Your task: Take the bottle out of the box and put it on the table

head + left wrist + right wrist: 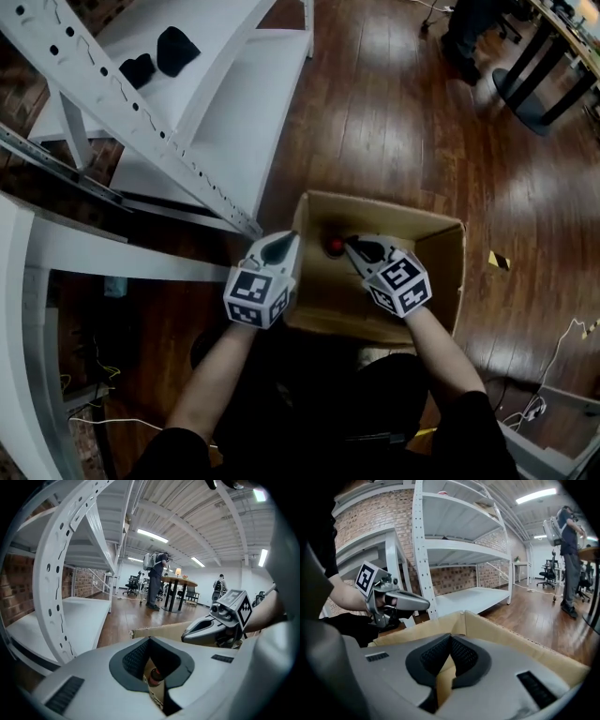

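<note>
Head view, looking down: an open cardboard box (448, 246) is shown on the wooden floor (394, 112), beside white shelving (234, 112). The bottle (334, 247) is seen inside the box, with only its red cap visible. The cap lies between the tips of the left hand-held gripper (289, 240) and the right hand-held gripper (351, 243). Both are held over the box's near side with jaws pressed together, and nothing is pinched.
</note>
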A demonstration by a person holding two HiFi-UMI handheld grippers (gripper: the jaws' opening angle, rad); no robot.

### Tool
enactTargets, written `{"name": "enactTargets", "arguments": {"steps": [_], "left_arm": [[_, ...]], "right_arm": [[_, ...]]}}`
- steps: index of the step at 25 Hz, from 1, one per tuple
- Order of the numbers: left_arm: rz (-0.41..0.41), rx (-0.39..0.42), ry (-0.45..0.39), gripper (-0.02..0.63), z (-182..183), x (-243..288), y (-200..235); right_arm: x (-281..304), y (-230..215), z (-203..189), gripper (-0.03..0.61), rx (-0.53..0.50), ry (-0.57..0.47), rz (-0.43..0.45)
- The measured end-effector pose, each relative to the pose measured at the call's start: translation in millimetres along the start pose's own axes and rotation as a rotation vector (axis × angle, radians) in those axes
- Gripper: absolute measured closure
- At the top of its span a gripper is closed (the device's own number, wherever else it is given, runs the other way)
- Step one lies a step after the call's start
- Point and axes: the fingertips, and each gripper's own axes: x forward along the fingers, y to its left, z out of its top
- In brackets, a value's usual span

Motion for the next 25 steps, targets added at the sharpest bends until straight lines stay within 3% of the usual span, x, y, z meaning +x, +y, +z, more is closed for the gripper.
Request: {"name": "enactTargets", "arguments": {"steps": [1,5,8,11,13,15,25], "left_arm": [[0.007,-0.009,0.001,0.609,-3,0,3],[0.017,-0.037,0.03,0.609,-24,2,9],[0.018,-0.043,0.059,0.609,-40,2,12],[0.028,-0.064,0.033,0.609,-46,0,13],[0.039,-0.052,0.011,0.609,-45,-1,12],[0.054,-0.026,0.003,0.609,-44,-2,12],[0.077,0.034,0.013,0.609,-46,-1,9]], "right_arm": [[6,1,-6,0.572,-0.005,0.018,0.022],[29,3,-35,0.458,-0.014,0.096,0.076],[47,-5,-52,0.402,-0.024,0.135,0.067],[66,-20,-74,0.357,-0.025,0.18,0.045],[80,-27,-90,0.276,-0.034,0.212,0.038],[94,-31,-106,0.241,-0.044,0.233,0.028],[139,-50,-170,0.241,-0.068,0.32,-0.026]]}}
